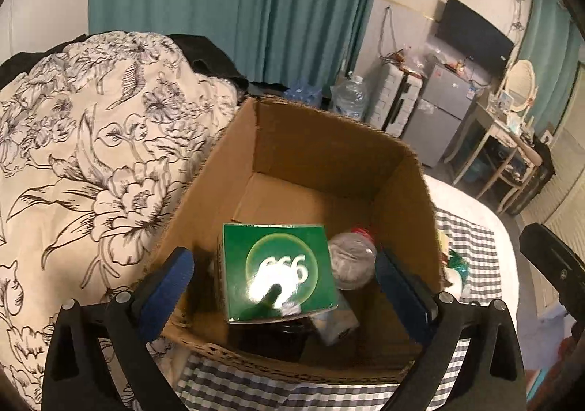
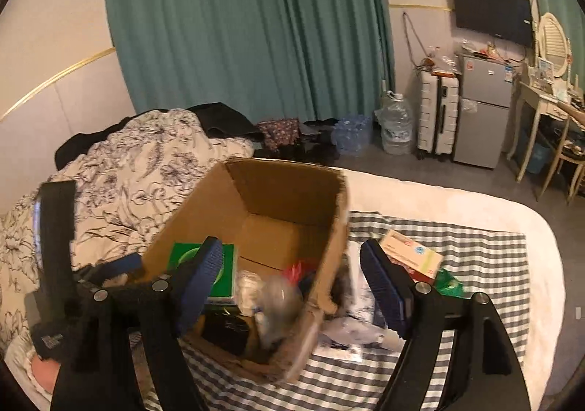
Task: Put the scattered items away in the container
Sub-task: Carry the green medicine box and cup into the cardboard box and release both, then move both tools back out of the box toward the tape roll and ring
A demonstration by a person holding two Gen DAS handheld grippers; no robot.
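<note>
Tongs, left and right, both spread wide, empty, over cardboard box, green carton seemingly inside.

Left gripper hangs over the box, jaws spread wide and empty. Right gripper straddles the box's right wall, jaws wide apart too.

Home bedroom — bed with floral quilt, teal curtains, wall TV, fridge, vanity mirror.
</note>
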